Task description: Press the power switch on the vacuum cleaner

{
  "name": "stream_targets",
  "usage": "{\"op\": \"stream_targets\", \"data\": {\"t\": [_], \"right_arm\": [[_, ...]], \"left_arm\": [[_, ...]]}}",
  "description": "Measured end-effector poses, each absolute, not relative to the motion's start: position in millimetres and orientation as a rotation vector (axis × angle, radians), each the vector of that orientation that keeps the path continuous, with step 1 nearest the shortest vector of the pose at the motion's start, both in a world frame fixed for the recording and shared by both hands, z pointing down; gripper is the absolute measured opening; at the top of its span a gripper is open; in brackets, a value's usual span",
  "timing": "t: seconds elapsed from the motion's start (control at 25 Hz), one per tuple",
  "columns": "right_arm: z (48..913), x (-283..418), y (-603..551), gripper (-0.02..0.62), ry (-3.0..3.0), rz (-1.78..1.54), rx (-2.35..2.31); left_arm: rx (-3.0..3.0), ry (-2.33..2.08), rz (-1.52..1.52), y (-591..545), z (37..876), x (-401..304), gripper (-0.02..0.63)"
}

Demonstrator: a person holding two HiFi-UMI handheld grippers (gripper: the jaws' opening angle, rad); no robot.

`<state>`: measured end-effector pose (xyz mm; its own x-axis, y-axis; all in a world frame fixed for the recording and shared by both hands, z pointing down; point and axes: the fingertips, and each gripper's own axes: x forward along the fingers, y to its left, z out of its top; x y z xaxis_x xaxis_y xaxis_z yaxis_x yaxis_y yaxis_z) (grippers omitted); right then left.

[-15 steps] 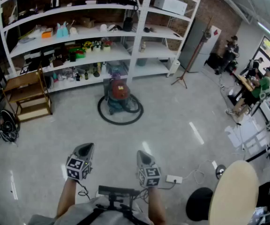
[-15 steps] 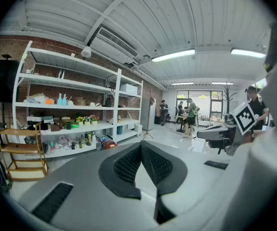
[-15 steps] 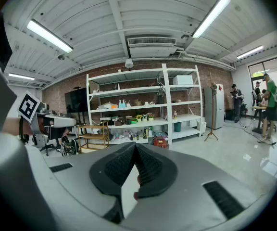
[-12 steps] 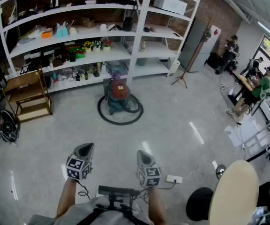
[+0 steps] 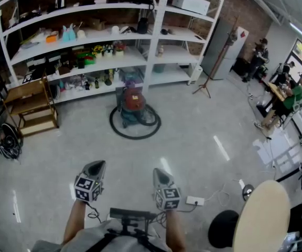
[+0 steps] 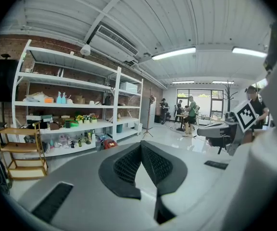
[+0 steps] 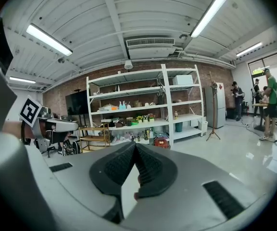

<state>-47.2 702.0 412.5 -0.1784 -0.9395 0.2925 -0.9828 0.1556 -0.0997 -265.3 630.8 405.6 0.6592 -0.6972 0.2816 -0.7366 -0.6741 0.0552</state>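
So, head view, far left: small wooden step shelf (image 5: 33,106) on the glossy grey floor (image 5: 193,140), in front of the tall white metal shelving rack (image 5: 156,35) that spans the upper frame.

Lower left of centre: left gripper (image 5: 94,165), held low near the person's body and pointing up-frame. In the left gripper view its jaws (image 6: 140,146) meet at the tips with nothing between them.

Centre of frame: red and grey canister vacuum cleaner (image 5: 133,103) on the floor, just in front of the rack's bottom shelf, with a black hose (image 5: 135,134) looped around it. It is well apart from both grippers. Its switch is too small to make out. It shows as a red spot past the jaw tips in both gripper views (image 6: 110,143) (image 7: 161,142).

Lower right of centre: right gripper (image 5: 160,172), beside the left one. Its jaws (image 7: 134,146) are also together and empty.

Further right: white power strip (image 5: 195,200) on the floor, then a round beige tabletop (image 5: 261,217) at the lower right. People (image 5: 290,96) are at the right edge.
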Motion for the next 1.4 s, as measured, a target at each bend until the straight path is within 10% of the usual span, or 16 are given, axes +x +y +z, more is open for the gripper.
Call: {"op": "stream_targets", "data": {"t": [1.4], "right_arm": [[430.0, 12.3, 612.2, 0.012, -2.296, 0.434, 1.838]], "left_arm": [[2.677, -1.214, 0.391, 543.8, 417.2, -202.7, 0.008]]}}
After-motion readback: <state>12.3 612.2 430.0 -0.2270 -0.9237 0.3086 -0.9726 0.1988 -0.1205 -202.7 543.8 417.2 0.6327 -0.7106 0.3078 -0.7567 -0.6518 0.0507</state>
